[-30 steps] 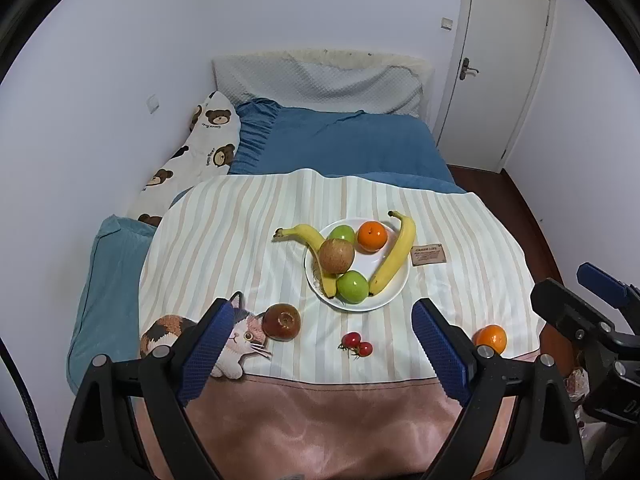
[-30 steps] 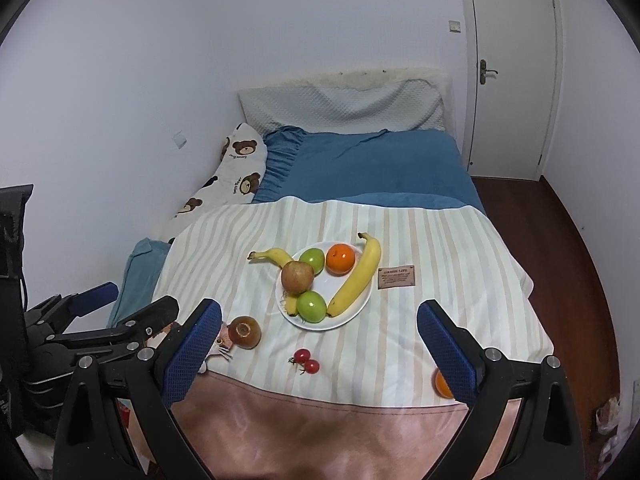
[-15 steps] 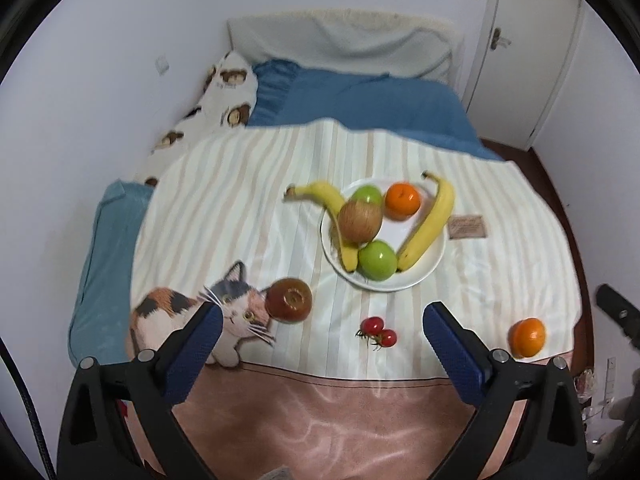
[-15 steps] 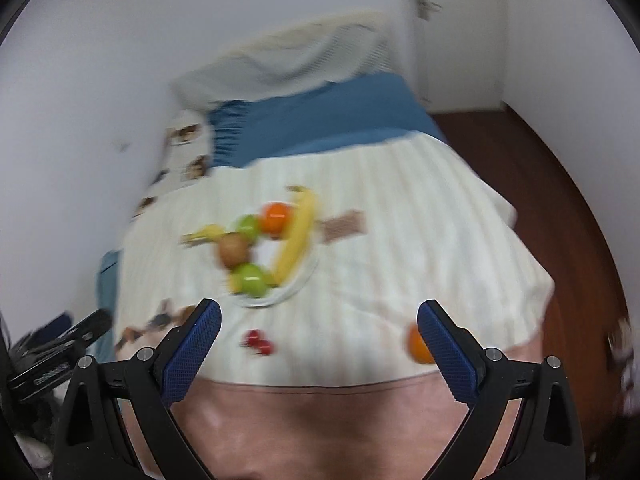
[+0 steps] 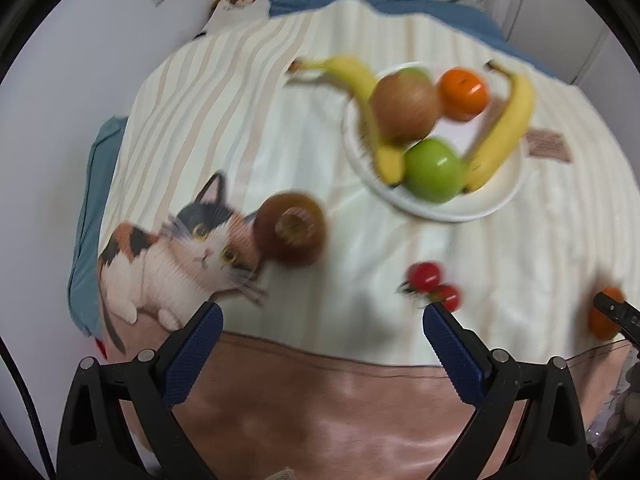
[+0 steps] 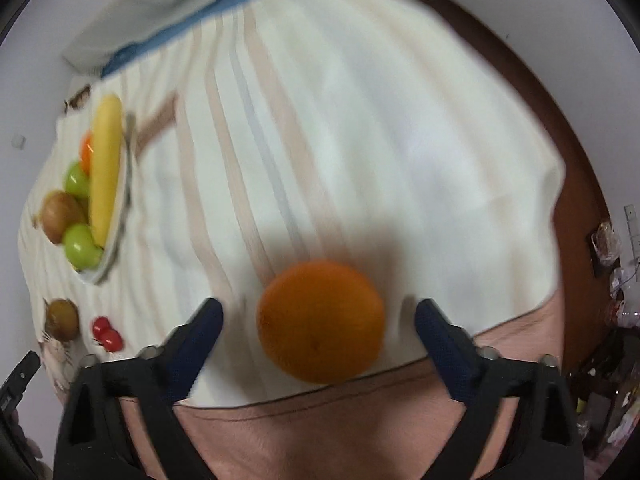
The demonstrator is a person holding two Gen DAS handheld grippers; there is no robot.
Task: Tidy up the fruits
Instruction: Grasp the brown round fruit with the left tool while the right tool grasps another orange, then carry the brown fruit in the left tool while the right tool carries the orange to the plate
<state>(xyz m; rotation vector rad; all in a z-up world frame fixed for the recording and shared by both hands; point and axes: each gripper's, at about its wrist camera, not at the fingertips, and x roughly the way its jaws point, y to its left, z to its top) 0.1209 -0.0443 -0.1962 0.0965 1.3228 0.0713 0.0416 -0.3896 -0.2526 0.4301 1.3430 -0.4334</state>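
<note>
A white plate (image 5: 496,204) on the striped blanket holds two bananas, a brown apple, two green apples and an orange. A loose brown apple (image 5: 291,234) lies on the cat print, ahead of my open, empty left gripper (image 5: 320,320). Red cherry tomatoes (image 5: 432,285) lie by its right finger. A loose orange (image 6: 320,321) sits near the blanket's front edge, between the fingers of my open right gripper (image 6: 318,314), untouched. It also shows in the left wrist view (image 5: 602,318), partly hidden by the right gripper. The plate (image 6: 120,236) is at the far left of the right wrist view.
The blanket (image 5: 248,128) covers a bed with blue bedding and pillows at the back. A white wall runs along the left. Dark wooden floor (image 6: 560,120) and clutter lie right of the bed. A small brown label (image 5: 547,146) lies right of the plate.
Both grippers have dropped toward the bed. The left has closed in on the loose brown apple and tomatoes. The right has swung right and down until the loose orange sits between its fingers.
</note>
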